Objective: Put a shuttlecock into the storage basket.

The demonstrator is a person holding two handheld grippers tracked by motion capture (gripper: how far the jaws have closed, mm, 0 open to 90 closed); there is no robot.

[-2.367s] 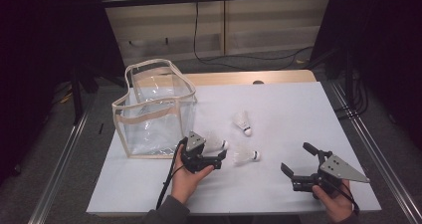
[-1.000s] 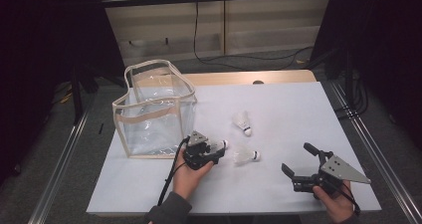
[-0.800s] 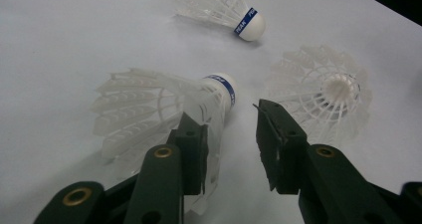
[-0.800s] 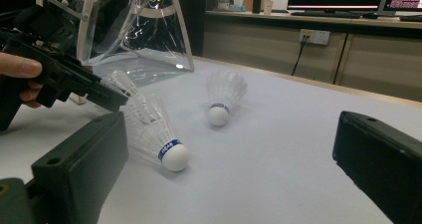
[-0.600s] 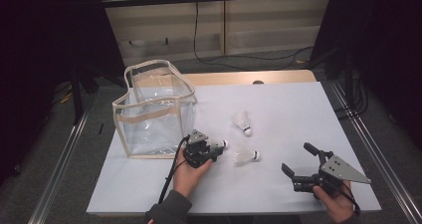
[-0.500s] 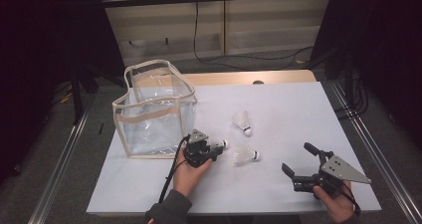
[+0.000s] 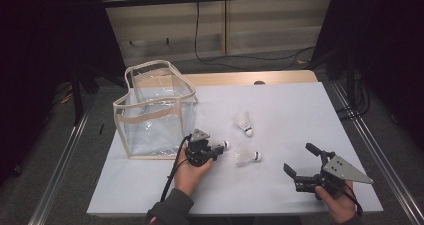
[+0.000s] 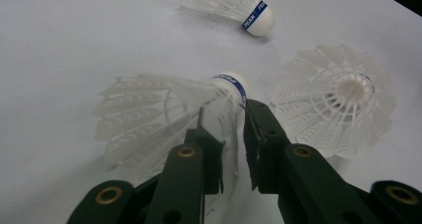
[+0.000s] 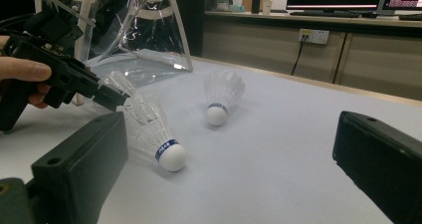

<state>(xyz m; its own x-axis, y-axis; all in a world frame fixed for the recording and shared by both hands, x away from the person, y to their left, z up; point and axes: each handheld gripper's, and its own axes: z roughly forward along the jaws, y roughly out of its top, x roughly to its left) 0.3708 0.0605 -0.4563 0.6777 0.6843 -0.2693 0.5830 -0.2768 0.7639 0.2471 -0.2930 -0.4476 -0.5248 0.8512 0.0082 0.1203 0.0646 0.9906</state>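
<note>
- High view: the left gripper (image 7: pixel 216 148) is sitting just right of the clear bag (image 7: pixel 155 112) on the white table (image 7: pixel 280 105), its jaws having just been closing around a shuttlecock (image 7: pixel 223 145) whose white cork is poking out past the tips.
- A 2nd shuttlecock (image 7: pixel 246 156) is lying just right of that gripper, and a 3rd shuttlecock (image 7: pixel 244 123) is lying farther from the person, also right of the bag.
- The right gripper (image 7: pixel 304 161) is resting well right of the bag near the table's front edge, jaws spread wide with nothing between them.
- Left gripper view: the 2 black jaws are standing close on either side of the shuttlecock's (image 8: pixel 164 119) feather skirt, just behind its blue-banded cork, pinching the feathers.
- The 2nd shuttlecock (image 8: pixel 341 107) is lying near it, open skirt facing the camera; the 3rd shuttlecock (image 8: pixel 231 5) is lying beyond.
- Right gripper view: its own jaws are standing far apart and empty; the left gripper (image 9: pixel 112 95) is gripping feathers in front of the bag (image 9: pixel 134 30), with the 2nd shuttlecock (image 9: pixel 157 139) and the 3rd shuttlecock (image 9: pixel 221 99) lying on the table.
</note>
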